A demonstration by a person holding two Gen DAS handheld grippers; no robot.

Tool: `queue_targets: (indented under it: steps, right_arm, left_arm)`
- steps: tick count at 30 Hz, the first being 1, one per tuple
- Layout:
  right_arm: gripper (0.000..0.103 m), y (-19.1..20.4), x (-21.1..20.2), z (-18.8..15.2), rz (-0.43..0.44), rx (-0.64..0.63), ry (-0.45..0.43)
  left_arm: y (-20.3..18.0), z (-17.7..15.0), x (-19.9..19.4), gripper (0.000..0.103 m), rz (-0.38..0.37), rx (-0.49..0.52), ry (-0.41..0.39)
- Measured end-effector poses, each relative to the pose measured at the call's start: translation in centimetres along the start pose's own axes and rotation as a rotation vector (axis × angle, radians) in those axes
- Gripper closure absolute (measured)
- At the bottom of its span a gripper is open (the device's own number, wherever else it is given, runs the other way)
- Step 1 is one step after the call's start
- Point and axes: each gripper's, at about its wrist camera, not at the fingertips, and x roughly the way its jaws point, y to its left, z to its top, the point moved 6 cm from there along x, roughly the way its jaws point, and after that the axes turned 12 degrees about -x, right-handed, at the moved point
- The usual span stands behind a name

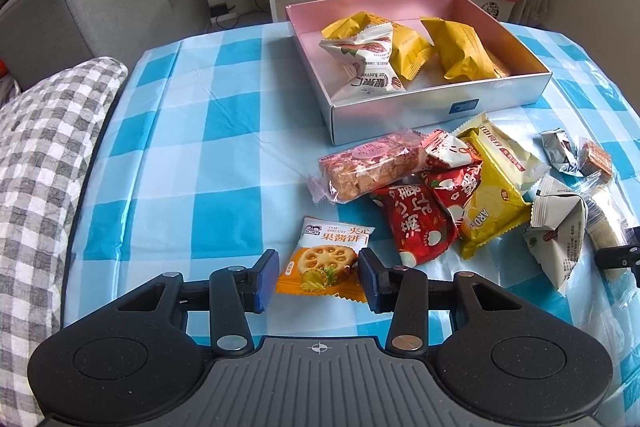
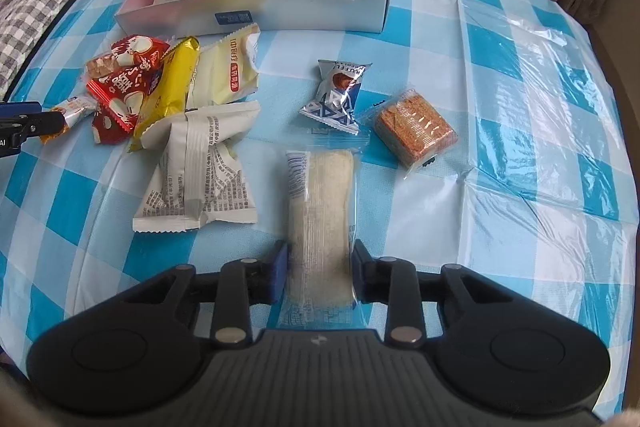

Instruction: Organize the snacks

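We see the right gripper (image 2: 320,267) clamped on a pale bar in a clear wrapper (image 2: 320,211), one blue pad pressed to each long side, the bar's far end lying on the blue-and-white checked tablecloth (image 2: 500,99). Just beside the bar to the left sits a crumpled white packet (image 2: 200,175); beyond it to the right are a small blue-and-silver sweet (image 2: 338,95) and a square orange-brown cake in clear wrap (image 2: 416,131), the two close together.

Over on the other side, we have the left gripper (image 1: 319,277) with its jaws set around an orange biscuit packet (image 1: 324,259), the pads at its two lower edges. Whether they are squeezing it, we cannot tell. That packet lies a little apart from the loose heap: a pink nougat bar (image 1: 372,165), a red packet (image 1: 416,223), a yellow packet (image 1: 492,195), all overlapping.

Behind the heap stands the open box (image 1: 440,103), silver outside, pink inside. In it we count two yellow packets (image 1: 464,51) and a white one with red print (image 1: 364,67). A grey checked cushion (image 1: 44,147) rests at the table's left edge.
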Motion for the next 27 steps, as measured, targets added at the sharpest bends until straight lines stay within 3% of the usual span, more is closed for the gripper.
queue_targets:
  steps: [11, 12, 13, 17, 19, 22, 27]
  right_arm:
    - [0.087, -1.1, -3.6, 1.4, 0.015, 0.034, -0.101]
    - [0.087, -1.3, -3.9, 1.5, 0.019, 0.039, -0.110]
    - [0.087, -1.5, -4.0, 1.7, 0.021, 0.046, -0.119]
    - [0.087, -2.1, -4.5, 2.3, 0.028, 0.065, -0.145]
    - [0.087, -2.2, -4.5, 2.4, 0.034, 0.072, -0.146]
    - [0.087, -1.9, -4.2, 2.3, 0.032, 0.061, -0.135]
    - [0.087, -0.8, -3.7, 2.2, 0.033, 0.030, -0.113]
  left_arm:
    - [0.9, 1.4, -1.8, 0.064, -0.029, -0.054, -0.040]
    - [1.0, 1.5, -2.0, 0.092, -0.035, -0.059, -0.042]
    - [1.1, 1.7, -2.1, 0.098, -0.045, -0.069, -0.036]
    - [1.7, 2.0, -2.2, 0.094, -0.060, -0.091, -0.031]
    - [1.8, 1.7, -1.6, 0.093, -0.087, -0.084, 0.007]
    - [1.8, 0.9, -0.4, 0.082, -0.095, -0.078, 0.053]
    - [1.0, -0.6, 1.3, 0.049, -0.065, 0.003, 0.090]
